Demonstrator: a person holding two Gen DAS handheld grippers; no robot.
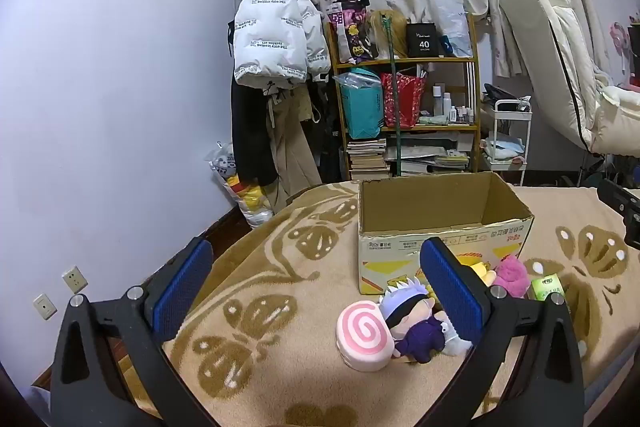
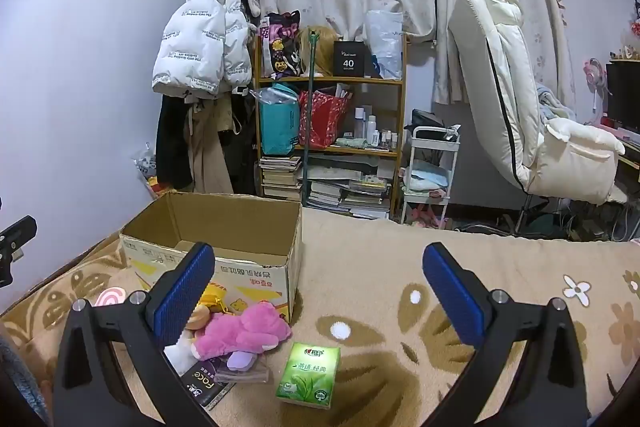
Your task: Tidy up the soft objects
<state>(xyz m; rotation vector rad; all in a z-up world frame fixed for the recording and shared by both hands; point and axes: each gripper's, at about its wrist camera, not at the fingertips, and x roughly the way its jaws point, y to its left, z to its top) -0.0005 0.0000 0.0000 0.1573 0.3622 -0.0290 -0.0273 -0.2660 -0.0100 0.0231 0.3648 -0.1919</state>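
- Both claws hang wide and empty: the left claw (image 1: 316, 291) near the doll, the right claw (image 2: 320, 299) over bare blanket (image 2: 380, 267).
- The soft toys lie in a heap on the bed, touching the front of the open cardboard box (image 1: 440, 223): swirl cushion (image 1: 362, 335), doll (image 1: 412, 323), pink plush (image 2: 240, 333).
- The green tissue pack (image 2: 309, 375) sits just beside them.
- Best taken one at a time: grip a toy by its bulk, lift clear of the box rim, release inside.
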